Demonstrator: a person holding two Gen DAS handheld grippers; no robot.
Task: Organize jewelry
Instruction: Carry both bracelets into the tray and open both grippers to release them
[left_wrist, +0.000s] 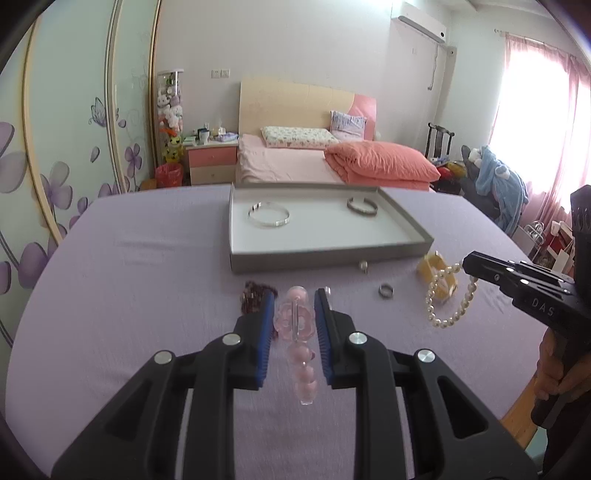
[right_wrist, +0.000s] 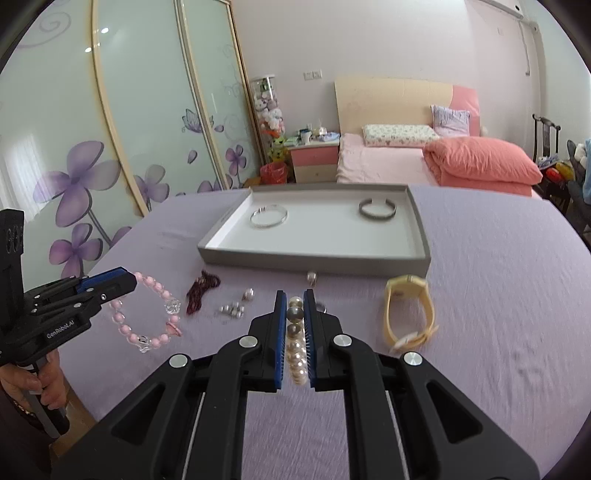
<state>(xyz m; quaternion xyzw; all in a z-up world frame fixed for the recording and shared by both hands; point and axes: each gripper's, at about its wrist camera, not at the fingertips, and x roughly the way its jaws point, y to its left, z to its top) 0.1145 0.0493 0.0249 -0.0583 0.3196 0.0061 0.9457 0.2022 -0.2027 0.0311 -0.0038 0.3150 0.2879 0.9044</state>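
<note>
Left tongs (left_wrist: 294, 295): pinching the pink bead bracelet (left_wrist: 295, 325), which hangs clear above the surface (left_wrist: 129, 295).
Right tongs (right_wrist: 294, 295): pressed together on the pearl bracelet (right_wrist: 297, 347), lifted off the lilac cloth.
Tray (right_wrist: 314, 260): grey, at the far middle; a silver bangle (right_wrist: 268, 216) lies at its left, a dark bangle (right_wrist: 377, 209) at its right.
Near the tray: yellow watch (right_wrist: 408, 314) at right, dark red strand (right_wrist: 201, 291) at left, small ring (left_wrist: 386, 291) between.

Both tools (left_wrist: 294, 295) (right_wrist: 294, 295) clamped, raised.
</note>
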